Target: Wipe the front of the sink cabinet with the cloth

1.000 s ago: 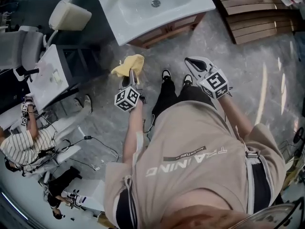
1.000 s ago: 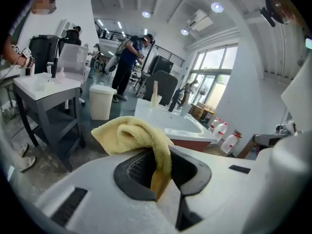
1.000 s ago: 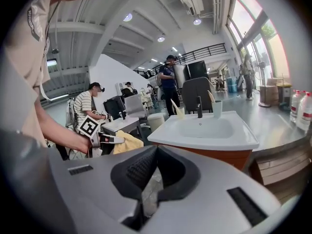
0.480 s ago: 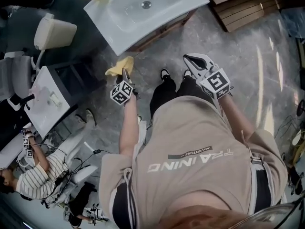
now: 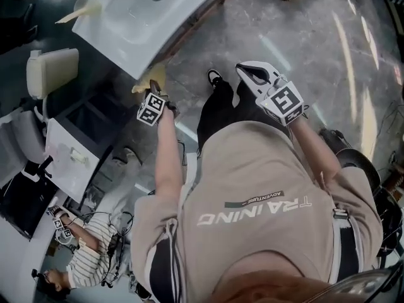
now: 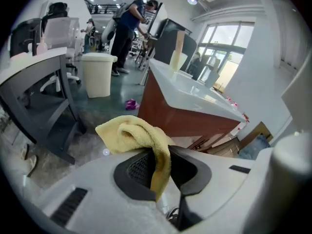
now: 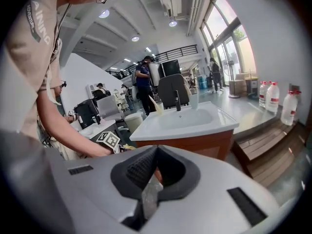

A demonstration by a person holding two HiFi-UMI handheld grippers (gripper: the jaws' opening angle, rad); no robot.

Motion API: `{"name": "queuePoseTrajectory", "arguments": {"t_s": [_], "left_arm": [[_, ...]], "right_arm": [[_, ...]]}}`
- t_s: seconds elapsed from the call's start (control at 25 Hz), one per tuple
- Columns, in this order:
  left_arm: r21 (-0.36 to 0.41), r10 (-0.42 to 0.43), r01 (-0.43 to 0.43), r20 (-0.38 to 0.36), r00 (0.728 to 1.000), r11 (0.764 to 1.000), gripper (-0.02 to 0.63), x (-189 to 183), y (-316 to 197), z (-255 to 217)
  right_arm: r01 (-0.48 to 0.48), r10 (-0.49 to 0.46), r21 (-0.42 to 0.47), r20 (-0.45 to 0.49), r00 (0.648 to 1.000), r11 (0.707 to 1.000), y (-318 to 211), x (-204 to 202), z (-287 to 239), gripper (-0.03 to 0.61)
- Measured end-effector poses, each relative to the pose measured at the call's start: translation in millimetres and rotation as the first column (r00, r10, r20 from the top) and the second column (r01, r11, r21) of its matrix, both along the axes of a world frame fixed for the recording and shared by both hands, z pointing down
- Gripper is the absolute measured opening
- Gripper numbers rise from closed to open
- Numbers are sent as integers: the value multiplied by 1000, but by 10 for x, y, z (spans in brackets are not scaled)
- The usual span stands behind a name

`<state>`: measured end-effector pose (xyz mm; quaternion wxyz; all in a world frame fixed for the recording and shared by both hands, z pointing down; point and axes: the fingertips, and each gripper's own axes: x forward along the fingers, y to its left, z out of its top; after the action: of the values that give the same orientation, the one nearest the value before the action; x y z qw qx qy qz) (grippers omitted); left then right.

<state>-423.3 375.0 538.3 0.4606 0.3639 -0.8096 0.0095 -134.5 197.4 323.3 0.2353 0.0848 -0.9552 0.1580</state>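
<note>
The sink cabinet has a white basin top (image 5: 136, 17) and a red-brown wooden front (image 6: 178, 118). My left gripper (image 5: 154, 88) is shut on a yellow cloth (image 5: 150, 76), which it holds just below the basin's near corner. In the left gripper view the cloth (image 6: 134, 135) bunches out of the jaws of the left gripper (image 6: 163, 152), a short way from the cabinet front. My right gripper (image 5: 249, 70) hangs beside the person's legs, shut and holding nothing. From the right gripper (image 7: 156, 152), the cabinet (image 7: 195, 143) stands ahead.
A white bin (image 6: 97, 74) and a grey desk (image 6: 41, 79) stand left of the cabinet. Wooden steps (image 7: 273, 140) and water bottles (image 7: 273, 99) are to its right. A cup (image 6: 178, 57) sits on the basin. A person (image 6: 127, 28) stands far off and another sits (image 5: 95, 264) behind.
My left gripper has carried the cloth forward, up to the basin's corner. The person has stepped closer to the cabinet. The right gripper has kept its place beside the legs.
</note>
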Motion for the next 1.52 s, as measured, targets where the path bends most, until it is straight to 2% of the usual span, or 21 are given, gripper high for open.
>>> {"name": "queuePoseTrajectory", "arguments": {"t_s": [0.16, 0.32, 0.44, 0.72, 0.92, 1.12, 1.52], "left_arm": [[-31, -93, 93, 0, 996, 995, 55, -47, -195, 185], [-81, -94, 99, 62, 994, 992, 55, -47, -473, 173], [-80, -63, 71, 99, 993, 994, 55, 27, -769, 40], [-61, -53, 60, 111, 992, 996, 55, 348, -1449, 44], [-21, -88, 91, 104, 991, 996, 55, 667, -2080, 46], [-3, -39, 39, 98, 994, 999, 55, 984, -2654, 14], [4, 53, -54, 83, 995, 999, 55, 1443, -3607, 187]], "right_arm": [[-94, 93, -21, -32, 995, 995, -135, 421, 137, 12], [-175, 172, -68, -45, 984, 982, -290, 794, 313, 12], [-188, 183, -100, -57, 982, 977, -372, 962, 463, 12], [-178, 177, -147, -19, 984, 973, -866, 1221, 686, 11], [-206, 204, -173, -31, 978, 963, -1400, 1611, 919, 11], [-216, 209, -170, -57, 976, 961, -1815, 1893, 1025, 12], [-312, 306, -156, -60, 950, 937, -2545, 2343, 1070, 12]]}}
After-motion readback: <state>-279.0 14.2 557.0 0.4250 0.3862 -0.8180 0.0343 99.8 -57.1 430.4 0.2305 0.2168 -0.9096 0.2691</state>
